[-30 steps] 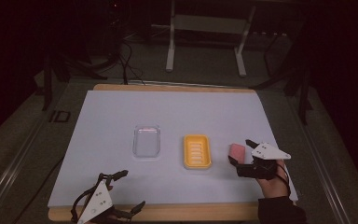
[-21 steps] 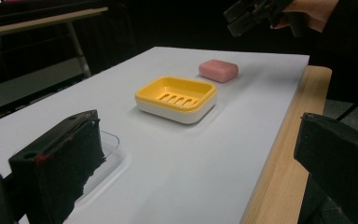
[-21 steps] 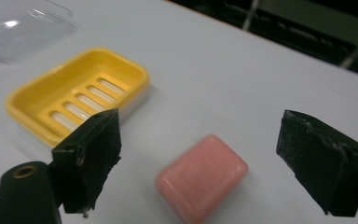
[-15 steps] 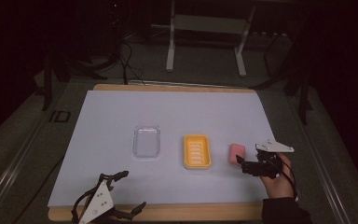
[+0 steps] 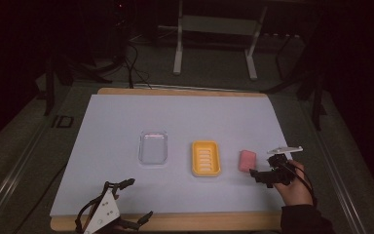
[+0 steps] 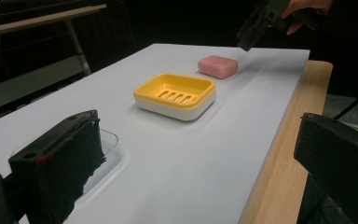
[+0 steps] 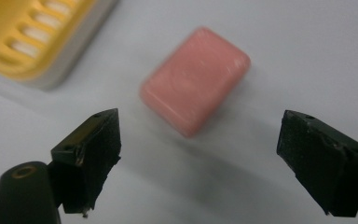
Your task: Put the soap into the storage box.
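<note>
The right claw (image 7: 200,158) hangs wide open with the pink soap bar (image 7: 196,79) just ahead between its jaws, untouched on the worktop (image 5: 185,117); closing off-centre could skid it toward the yellow dish (image 7: 32,32)

Black hand-held gripper (image 5: 259,174) with grey triangular plate, dark sleeve (image 5: 304,222)

A white-topped table (image 5: 126,126) with a wooden edge stood in a dim room; behind it, a metal-legged stand (image 5: 214,29) and cables (image 5: 136,68) crossed the dark floor.
</note>
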